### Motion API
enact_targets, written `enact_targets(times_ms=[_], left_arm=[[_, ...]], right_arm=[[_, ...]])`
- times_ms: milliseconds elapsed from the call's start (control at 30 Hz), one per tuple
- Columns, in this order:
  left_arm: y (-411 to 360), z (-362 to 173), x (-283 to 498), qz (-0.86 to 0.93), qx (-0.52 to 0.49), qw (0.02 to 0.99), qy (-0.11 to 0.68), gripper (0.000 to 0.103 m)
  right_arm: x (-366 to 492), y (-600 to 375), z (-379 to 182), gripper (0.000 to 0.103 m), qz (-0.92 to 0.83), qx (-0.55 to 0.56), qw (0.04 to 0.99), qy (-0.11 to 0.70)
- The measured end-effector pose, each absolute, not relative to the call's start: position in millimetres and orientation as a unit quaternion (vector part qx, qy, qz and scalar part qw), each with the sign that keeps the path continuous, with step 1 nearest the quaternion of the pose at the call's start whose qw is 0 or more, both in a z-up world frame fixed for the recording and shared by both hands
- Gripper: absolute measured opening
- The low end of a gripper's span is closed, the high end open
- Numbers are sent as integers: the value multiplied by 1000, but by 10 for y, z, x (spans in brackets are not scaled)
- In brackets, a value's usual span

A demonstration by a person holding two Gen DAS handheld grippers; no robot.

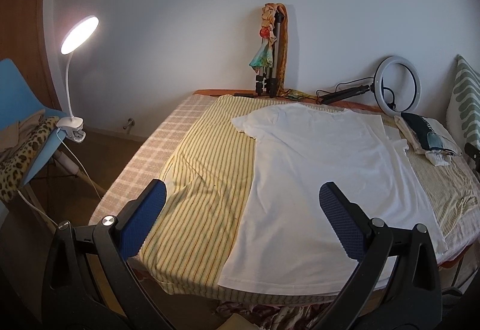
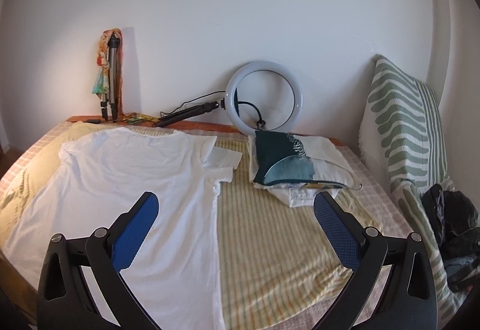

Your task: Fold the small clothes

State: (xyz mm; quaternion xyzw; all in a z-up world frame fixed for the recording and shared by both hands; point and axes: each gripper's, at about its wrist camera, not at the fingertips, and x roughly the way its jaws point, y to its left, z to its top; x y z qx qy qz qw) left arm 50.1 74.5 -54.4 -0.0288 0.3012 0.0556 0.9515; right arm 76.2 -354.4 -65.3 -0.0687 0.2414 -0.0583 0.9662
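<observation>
Both jaws gape wide and empty, left gripper [image 1: 242, 204] and right gripper [image 2: 235, 210] above the white T-shirt [image 1: 315, 168] lying flat on the bed [image 1: 144, 162] toward 12 o'clock; seemingly light and limp, best pinched at the hem corners.

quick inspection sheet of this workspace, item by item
surface: bed under a striped sheet
job's things: white t-shirt spread flat, untouched; folded pile at far right
clutter: ring light, tripod with scarf, by the wall
grippers: left gripper and right gripper open, holding nothing
cables: ring light lead; lamp cord
surroundings: clip lamp lit, blue chair, green pillow
</observation>
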Motion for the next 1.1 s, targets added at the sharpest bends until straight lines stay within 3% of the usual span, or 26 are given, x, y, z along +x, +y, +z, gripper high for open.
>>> enact_targets(times_ms=[300, 400, 467, 800, 1100], left_arm=[[946, -717, 540, 45, -41, 946, 319, 103], [1024, -826, 556, 33, -59, 940, 334, 98], [1083, -915, 560, 25, -72, 935, 346, 95], [1293, -1423, 573, -38, -122, 897, 424, 51], [1324, -1784, 482, -57, -143, 877, 456, 48]], right_arm=[[1107, -3508, -488, 103, -52, -102, 964, 242], [1169, -3355, -447, 103, -20, -101, 963, 250], [1222, -3190, -407, 103, 11, -99, 961, 256], [1531, -2202, -218, 102, 171, -68, 933, 309], [2004, -1314, -220, 91, 235, -69, 905, 348]])
